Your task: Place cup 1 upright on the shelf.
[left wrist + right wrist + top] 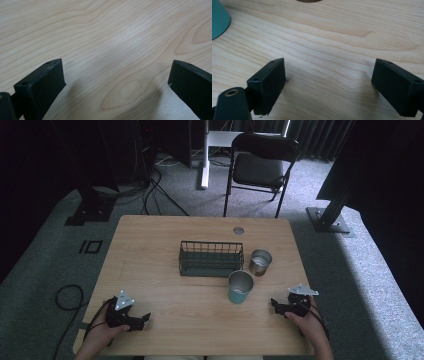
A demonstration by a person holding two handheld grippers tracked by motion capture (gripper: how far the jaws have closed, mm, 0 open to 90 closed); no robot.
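left gripper point(145, 320) was held wide open, empty, at tabletop's point(150, 250) near-left corner | right gripper point(274, 304) was held wide open, empty, near the near-right corner, beside teal cup point(240, 287)

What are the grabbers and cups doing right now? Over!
Left gripper and right gripper open, empty, low over table. Teal cup upright near the right gripper, untouched. Nothing between them.

A pale, smooth wood-grain table point(165, 300) is seen. On it, a dark wire-metal basket point(211, 258) is flanked by a shiny steel cup point(260, 262) and a matt teal, metal-lined cup point(240, 288).
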